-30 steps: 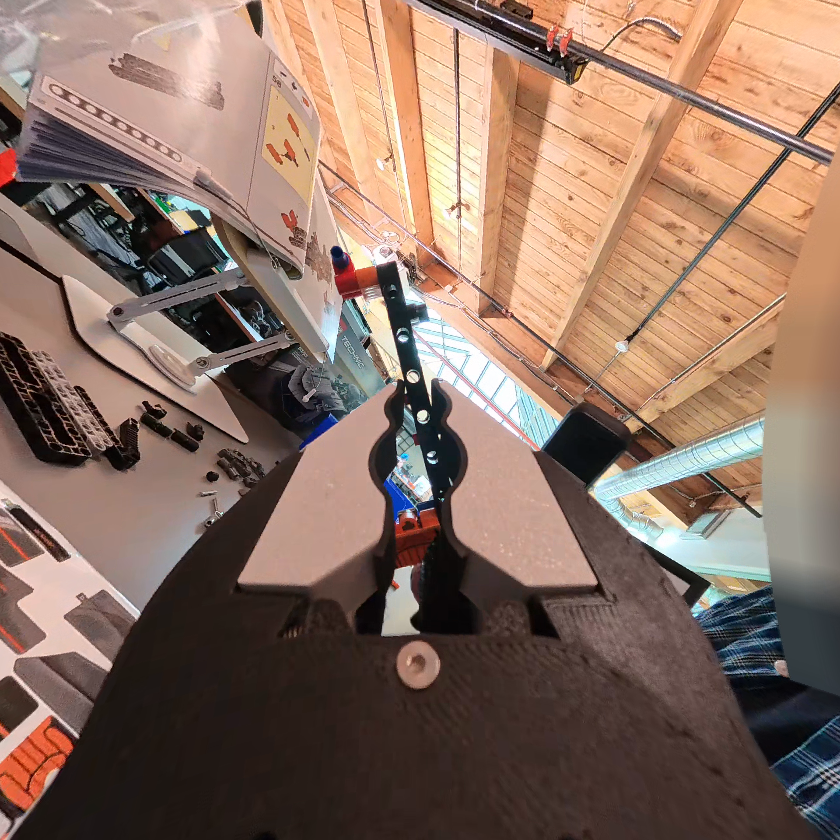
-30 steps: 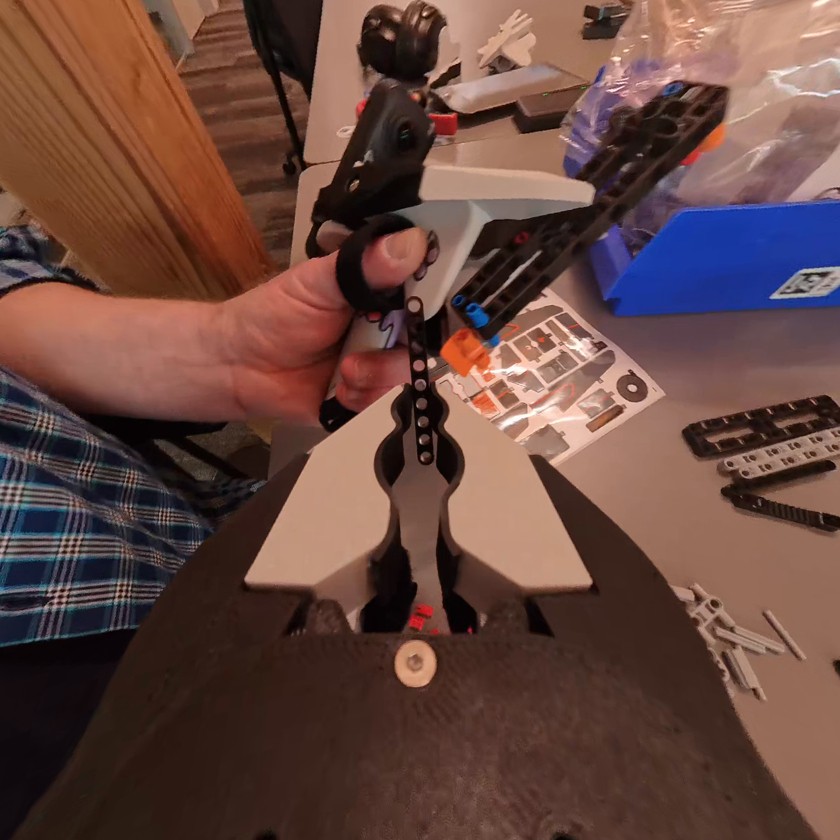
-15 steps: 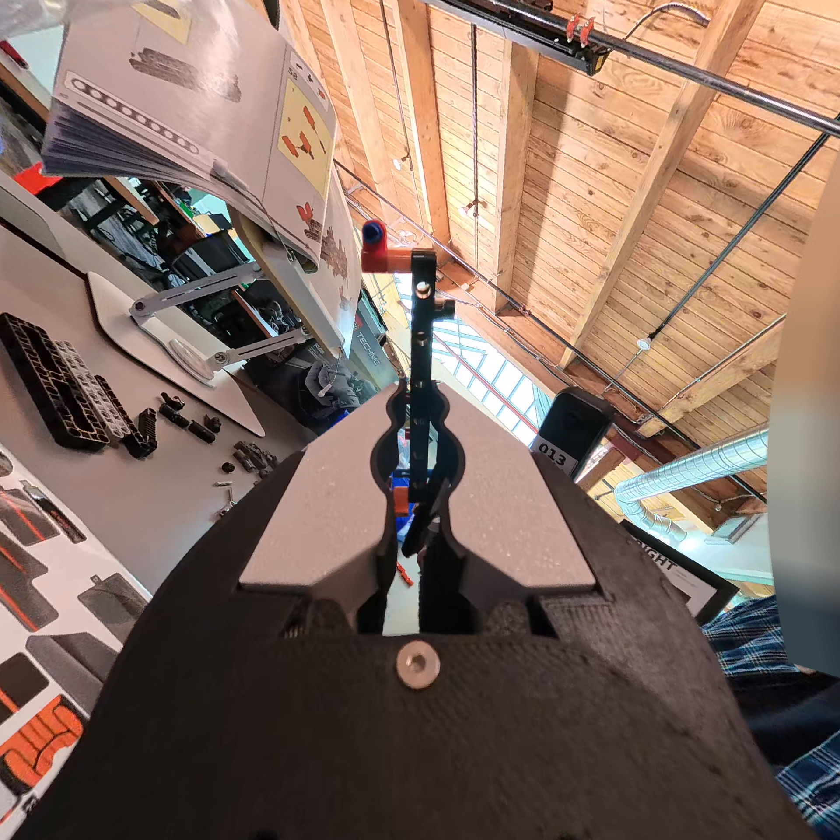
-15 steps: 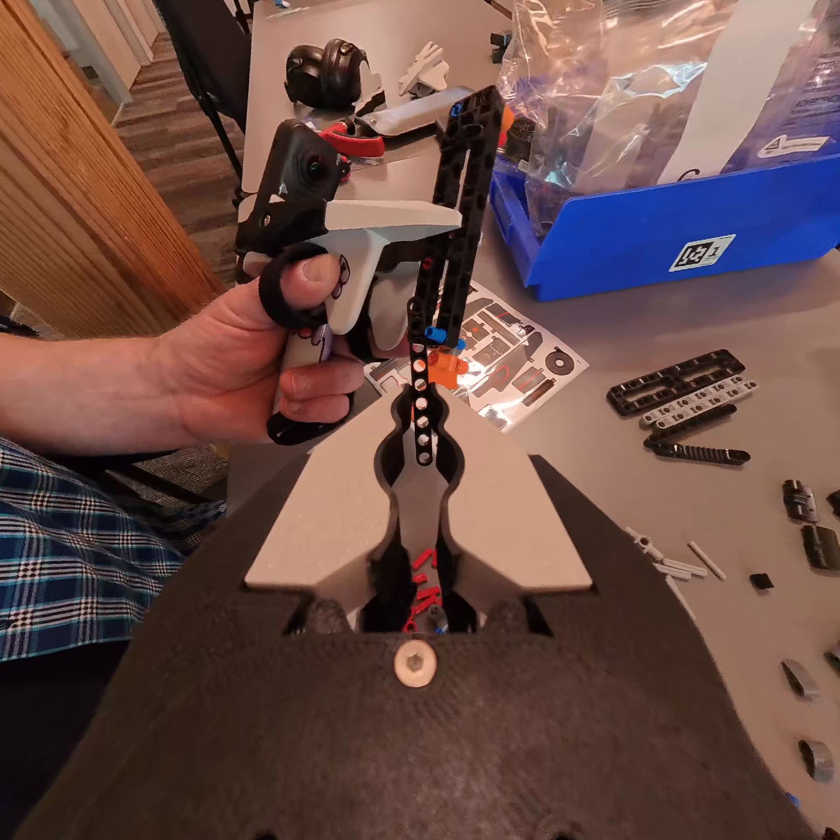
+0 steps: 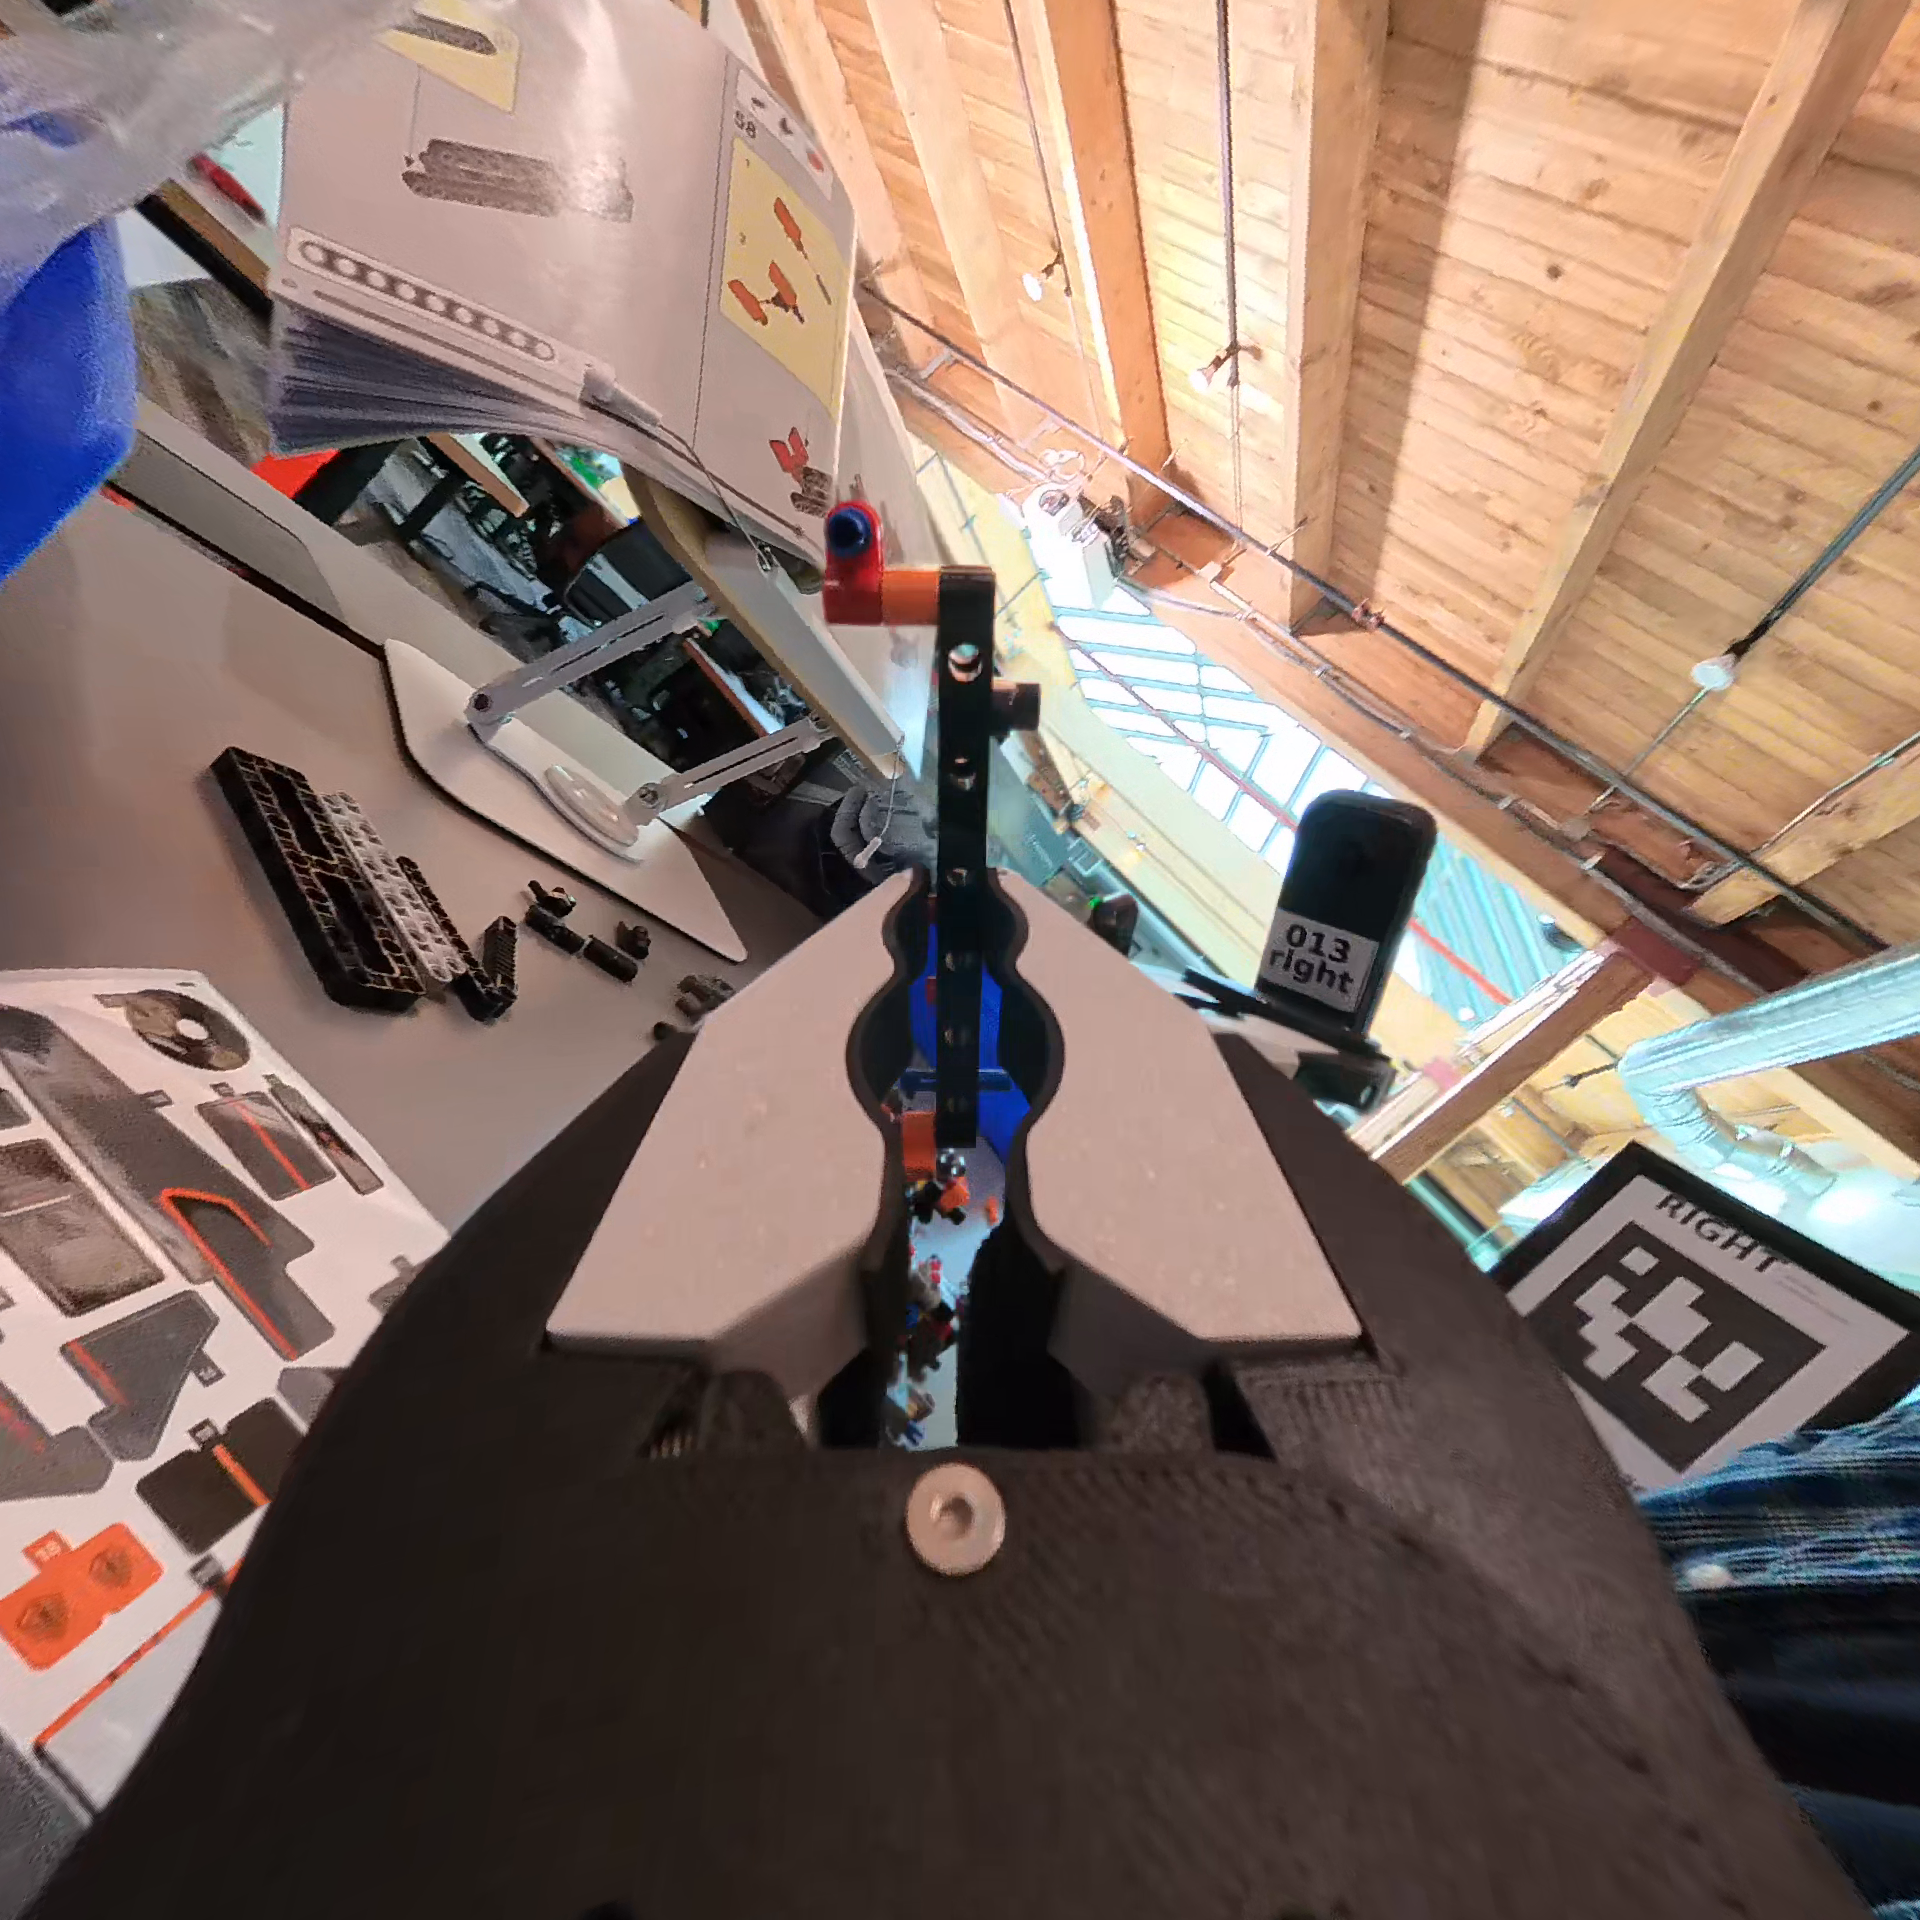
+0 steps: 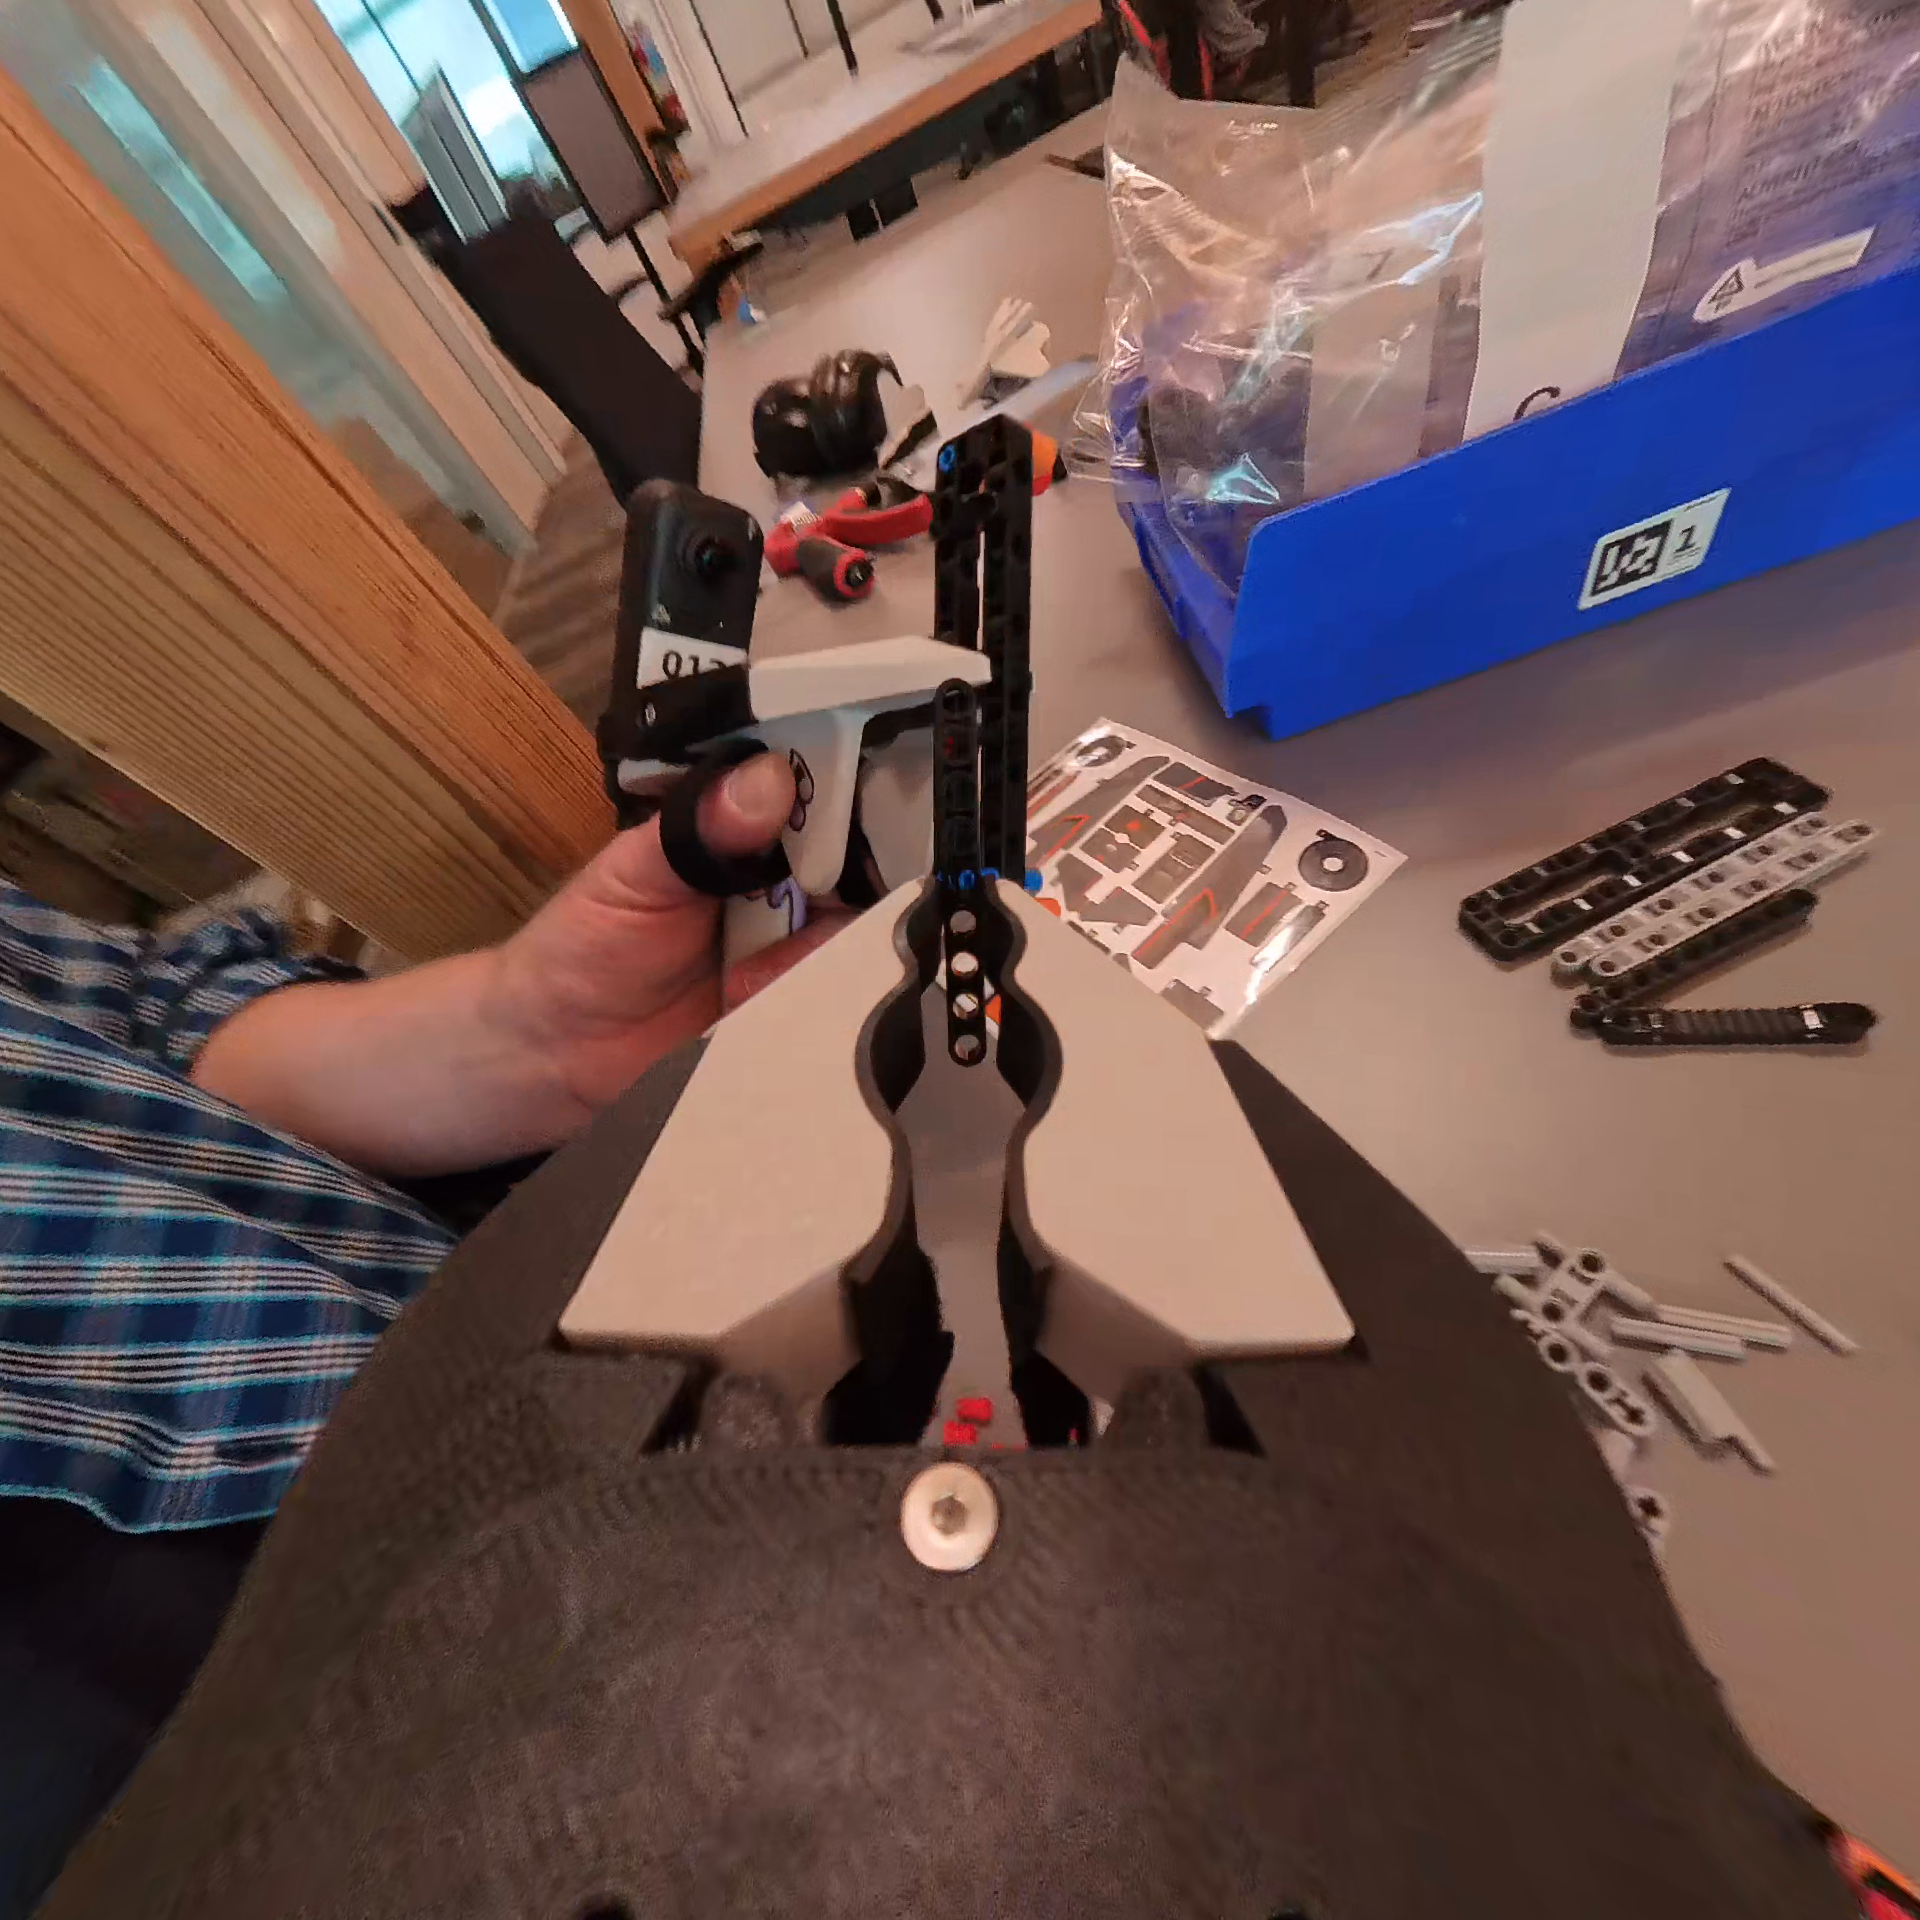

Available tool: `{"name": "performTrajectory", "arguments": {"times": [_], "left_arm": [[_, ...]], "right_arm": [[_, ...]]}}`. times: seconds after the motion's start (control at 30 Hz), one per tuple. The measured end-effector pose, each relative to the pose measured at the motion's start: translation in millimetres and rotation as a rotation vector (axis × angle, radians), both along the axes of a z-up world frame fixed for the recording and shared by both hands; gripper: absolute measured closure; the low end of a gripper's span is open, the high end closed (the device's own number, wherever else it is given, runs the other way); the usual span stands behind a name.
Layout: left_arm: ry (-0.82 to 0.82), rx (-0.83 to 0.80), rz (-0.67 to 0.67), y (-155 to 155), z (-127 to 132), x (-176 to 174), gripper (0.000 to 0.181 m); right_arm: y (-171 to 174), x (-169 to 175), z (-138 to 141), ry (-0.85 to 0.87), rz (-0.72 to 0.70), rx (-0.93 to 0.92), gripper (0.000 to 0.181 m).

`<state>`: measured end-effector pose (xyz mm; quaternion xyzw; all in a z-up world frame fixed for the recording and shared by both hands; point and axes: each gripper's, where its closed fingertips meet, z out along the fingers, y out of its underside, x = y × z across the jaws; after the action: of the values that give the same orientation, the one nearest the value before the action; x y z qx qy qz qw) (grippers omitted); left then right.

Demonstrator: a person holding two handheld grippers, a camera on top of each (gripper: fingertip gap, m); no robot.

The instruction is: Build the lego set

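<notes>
My left gripper is shut on a black Lego frame and holds it upright. The frame has a red and orange connector with a blue pin at its top. In the right wrist view a hand holds this left gripper above the table, with the frame standing in it. My right gripper is shut on a thin black beam with holes. The beam's upper part lies alongside the frame, near blue pins. I cannot tell whether they touch.
An open instruction booklet stands on a stand. A sticker sheet, black and grey beams and grey pins lie on the grey table. A blue bin with plastic bags is at the back right; red-handled pliers lie behind. Spacing between my two grippers at the tips: around 6 centimeters.
The left gripper has turned the frame from tilted to upright. The right gripper's thin beam has come closer and now lies alongside the frame. Both grippers stay shut.
</notes>
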<state>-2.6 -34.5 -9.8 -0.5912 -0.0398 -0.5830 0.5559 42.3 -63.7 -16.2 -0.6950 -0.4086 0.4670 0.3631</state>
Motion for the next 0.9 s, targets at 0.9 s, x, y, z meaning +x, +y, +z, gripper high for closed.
{"name": "performTrajectory", "arguments": {"times": [0.9], "left_arm": [[0.127,-0.067,0.047,8.6,-19.6,-27.1,0.172]], "right_arm": [[28.6,-47.7,-3.8,0.121,0.049,-0.126,0.177]]}}
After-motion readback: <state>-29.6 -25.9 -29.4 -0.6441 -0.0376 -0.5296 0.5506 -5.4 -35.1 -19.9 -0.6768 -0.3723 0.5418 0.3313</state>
